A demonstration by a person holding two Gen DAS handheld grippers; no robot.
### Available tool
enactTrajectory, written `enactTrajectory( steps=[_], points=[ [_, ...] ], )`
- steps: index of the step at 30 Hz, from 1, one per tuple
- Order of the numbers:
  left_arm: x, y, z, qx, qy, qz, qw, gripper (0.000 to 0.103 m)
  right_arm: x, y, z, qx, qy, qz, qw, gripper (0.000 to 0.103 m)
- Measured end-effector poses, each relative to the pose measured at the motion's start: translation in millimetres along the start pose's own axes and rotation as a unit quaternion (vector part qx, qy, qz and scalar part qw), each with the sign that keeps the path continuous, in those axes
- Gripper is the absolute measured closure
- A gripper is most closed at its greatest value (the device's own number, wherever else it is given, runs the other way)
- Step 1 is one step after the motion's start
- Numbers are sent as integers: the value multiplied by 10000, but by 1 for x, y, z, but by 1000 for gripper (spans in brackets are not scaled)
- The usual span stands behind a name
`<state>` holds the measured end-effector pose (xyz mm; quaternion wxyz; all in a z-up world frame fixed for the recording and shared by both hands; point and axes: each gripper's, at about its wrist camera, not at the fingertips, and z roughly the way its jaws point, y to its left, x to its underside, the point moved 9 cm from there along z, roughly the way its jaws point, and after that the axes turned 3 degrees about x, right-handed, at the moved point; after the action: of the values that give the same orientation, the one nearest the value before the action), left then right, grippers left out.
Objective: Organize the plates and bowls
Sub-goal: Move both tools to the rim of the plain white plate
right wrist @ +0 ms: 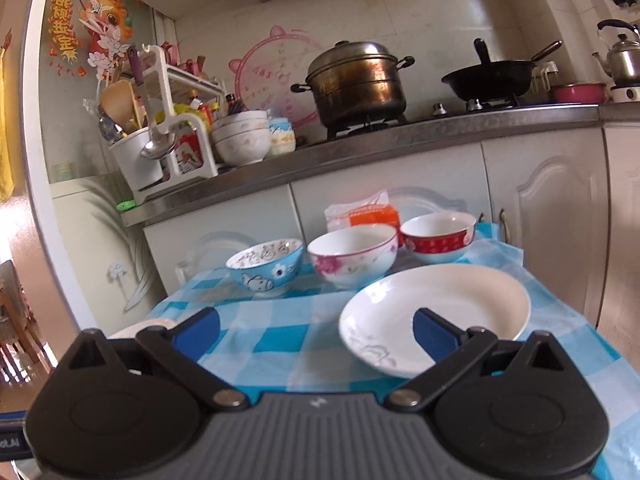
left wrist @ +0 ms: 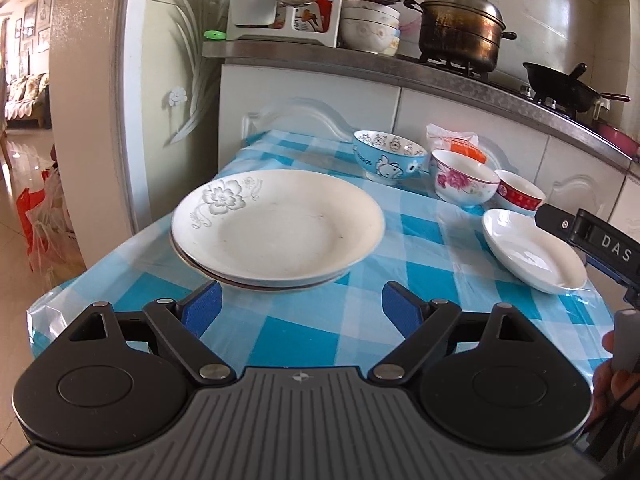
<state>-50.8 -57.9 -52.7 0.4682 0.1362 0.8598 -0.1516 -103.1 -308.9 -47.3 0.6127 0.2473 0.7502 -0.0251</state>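
Note:
Two stacked white plates [left wrist: 276, 224], the top one with a grey flower print, lie on the checked table just beyond my left gripper [left wrist: 302, 308]. Its jaws stand wide open and hold nothing. A smaller white plate [left wrist: 532, 250] lies to the right, with the right gripper's black body [left wrist: 592, 240] over its far edge. In the right wrist view my right gripper [right wrist: 316, 330] is open, and its right finger [right wrist: 434, 332] overlaps that white plate [right wrist: 436, 312]. Behind stand a blue cartoon bowl [right wrist: 266, 266], a pink-flowered bowl [right wrist: 352, 256] and a red bowl [right wrist: 438, 236].
The table has a blue-and-white checked cloth [left wrist: 320, 332] and stands against white cabinets. An orange-and-white packet [right wrist: 372, 214] lies behind the bowls. The counter above carries a steamer pot [right wrist: 356, 80], a black wok [right wrist: 488, 76], stacked bowls [right wrist: 240, 136] and a utensil rack [right wrist: 160, 120].

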Motion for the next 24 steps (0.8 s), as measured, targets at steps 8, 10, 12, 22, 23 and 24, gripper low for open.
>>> enactTrajectory(
  steps=[8, 10, 12, 22, 23, 24],
  points=[
    [4, -30, 0, 442, 128, 64, 9989, 0, -14, -46, 3, 262, -132, 335, 9990, 1],
    [4, -40, 2, 458, 90, 189, 9987, 0, -16, -58, 7, 387, -141, 306, 9987, 1],
    [5, -51, 5, 517, 69, 310, 9982, 0, -17, -70, 9, 513, -165, 302, 9981, 1],
    [0, -92, 17, 696, -98, 653, 9954, 0, -18, -116, 23, 525, -62, 936, 9942, 1],
    [-1, -95, 19, 665, -98, 694, 9953, 0, -19, -120, 24, 506, -58, 1018, 9935, 1],
    [-2, -98, 23, 651, -64, 719, 9953, 0, -19, -125, 25, 485, -50, 1129, 9924, 1]
  ],
)
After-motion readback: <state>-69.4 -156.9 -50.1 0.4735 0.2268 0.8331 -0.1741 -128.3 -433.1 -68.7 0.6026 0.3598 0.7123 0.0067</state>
